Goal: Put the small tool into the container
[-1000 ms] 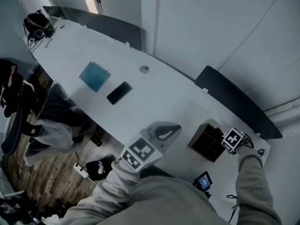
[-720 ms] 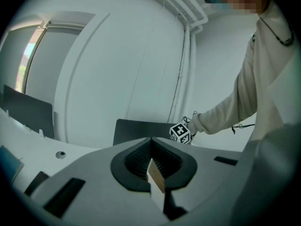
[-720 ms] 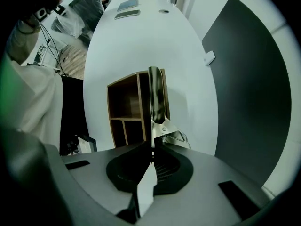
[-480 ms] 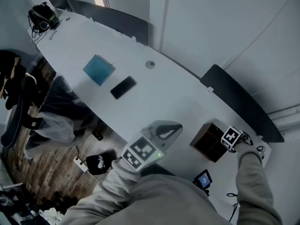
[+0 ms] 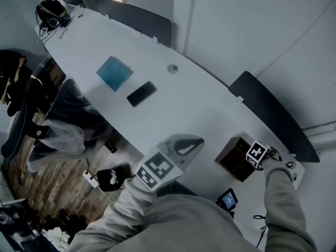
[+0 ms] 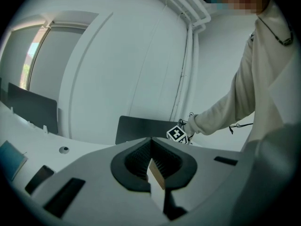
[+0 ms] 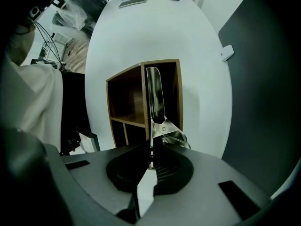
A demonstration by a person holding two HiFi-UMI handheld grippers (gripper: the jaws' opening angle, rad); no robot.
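The container (image 5: 231, 161) is a dark wooden box with compartments near the table's right end. My right gripper (image 5: 249, 158) is at its right side, shut on the small tool (image 7: 155, 95), a slim shiny metal piece. In the right gripper view the tool's blade reaches over the container's (image 7: 123, 98) rightmost open compartment, held by my right gripper (image 7: 151, 155). My left gripper (image 5: 182, 146) hovers at the table's near edge, left of the container. Seen in its own view, my left gripper (image 6: 151, 158) is shut with nothing held.
On the white table (image 5: 189, 104) lie a blue pad (image 5: 114, 73), a black phone (image 5: 141, 93) and a small round disc (image 5: 172, 68). Headphones (image 5: 52, 8) sit at the far left end. Dark divider panels (image 5: 273, 117) line the back edge. A small screen device (image 5: 227, 199) sits below the container.
The head view has drifted a little. My right gripper has edged slightly closer over the container with the tool. The left gripper has stayed put.
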